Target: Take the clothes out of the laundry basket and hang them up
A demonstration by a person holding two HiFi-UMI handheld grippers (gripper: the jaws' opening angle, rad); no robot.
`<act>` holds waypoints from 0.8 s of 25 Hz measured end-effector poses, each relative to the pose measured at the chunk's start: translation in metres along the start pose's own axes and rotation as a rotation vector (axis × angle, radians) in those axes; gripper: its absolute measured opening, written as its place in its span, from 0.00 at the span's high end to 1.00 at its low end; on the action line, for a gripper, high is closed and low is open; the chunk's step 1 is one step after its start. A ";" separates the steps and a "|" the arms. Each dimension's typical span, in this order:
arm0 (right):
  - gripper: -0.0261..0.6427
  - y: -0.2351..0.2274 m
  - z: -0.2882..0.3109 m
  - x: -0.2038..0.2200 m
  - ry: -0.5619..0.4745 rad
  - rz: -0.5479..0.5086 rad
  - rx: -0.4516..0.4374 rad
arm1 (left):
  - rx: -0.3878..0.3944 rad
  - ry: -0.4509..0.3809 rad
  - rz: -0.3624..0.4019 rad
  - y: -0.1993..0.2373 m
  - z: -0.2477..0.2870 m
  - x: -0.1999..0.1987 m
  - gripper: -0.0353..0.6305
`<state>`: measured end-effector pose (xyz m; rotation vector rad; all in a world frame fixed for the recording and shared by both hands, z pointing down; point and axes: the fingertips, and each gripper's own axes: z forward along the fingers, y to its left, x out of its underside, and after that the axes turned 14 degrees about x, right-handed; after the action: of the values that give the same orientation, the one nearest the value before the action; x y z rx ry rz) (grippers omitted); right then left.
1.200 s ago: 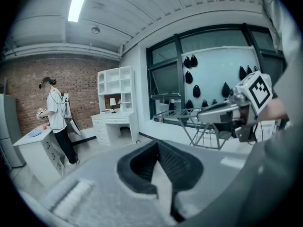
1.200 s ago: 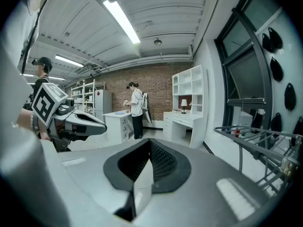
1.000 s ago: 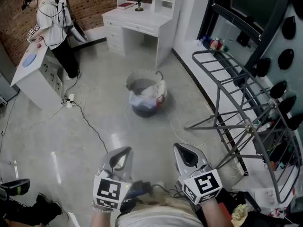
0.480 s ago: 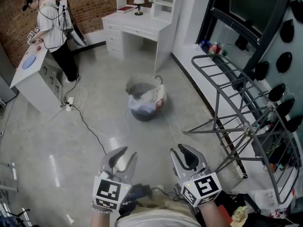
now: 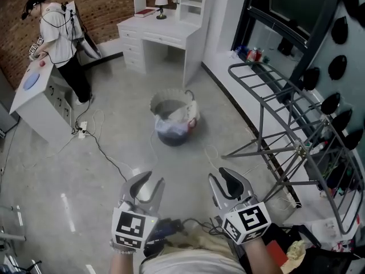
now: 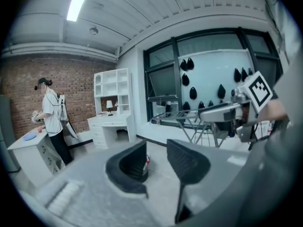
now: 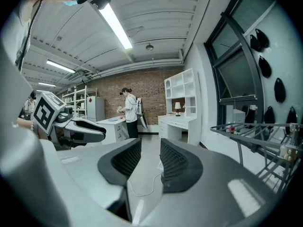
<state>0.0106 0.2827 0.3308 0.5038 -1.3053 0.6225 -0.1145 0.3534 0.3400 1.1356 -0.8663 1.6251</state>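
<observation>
A round, pale laundry basket (image 5: 161,94) with a wavy rim stands upright on the grey floor. Crumpled clothes (image 5: 173,129), white and dark blue, fill it. A grey metal drying rack (image 5: 262,124) stands bare, well apart on its right.

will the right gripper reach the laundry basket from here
Probably not yet: the right gripper, its jaws just opening and empty, is held well short of the laundry basket ahead. Nothing stands between them.
</observation>
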 end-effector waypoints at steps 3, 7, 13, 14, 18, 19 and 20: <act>0.79 0.003 -0.001 0.000 -0.012 0.003 0.014 | 0.001 -0.015 0.021 0.005 -0.006 -0.005 0.76; 0.79 0.008 0.001 -0.001 -0.006 0.003 0.035 | 0.006 -0.019 0.037 0.013 -0.011 -0.007 0.76; 0.79 0.007 0.015 -0.004 -0.009 0.007 0.037 | 0.001 -0.023 0.039 0.032 -0.006 -0.009 0.76; 0.79 0.006 0.019 -0.004 -0.005 0.005 0.037 | 0.002 -0.023 0.038 0.036 -0.003 -0.010 0.76; 0.79 -0.004 0.042 -0.005 -0.007 -0.005 0.028 | 0.004 -0.024 0.035 0.052 0.014 -0.011 0.76; 0.79 -0.007 0.051 -0.006 -0.005 -0.006 0.026 | 0.007 -0.023 0.034 0.057 0.021 -0.012 0.76; 0.79 -0.010 0.060 -0.006 -0.003 -0.008 0.025 | 0.011 -0.023 0.032 0.062 0.028 -0.013 0.76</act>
<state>-0.0265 0.2348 0.3370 0.5302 -1.2990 0.6328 -0.1642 0.3051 0.3348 1.1549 -0.8958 1.6479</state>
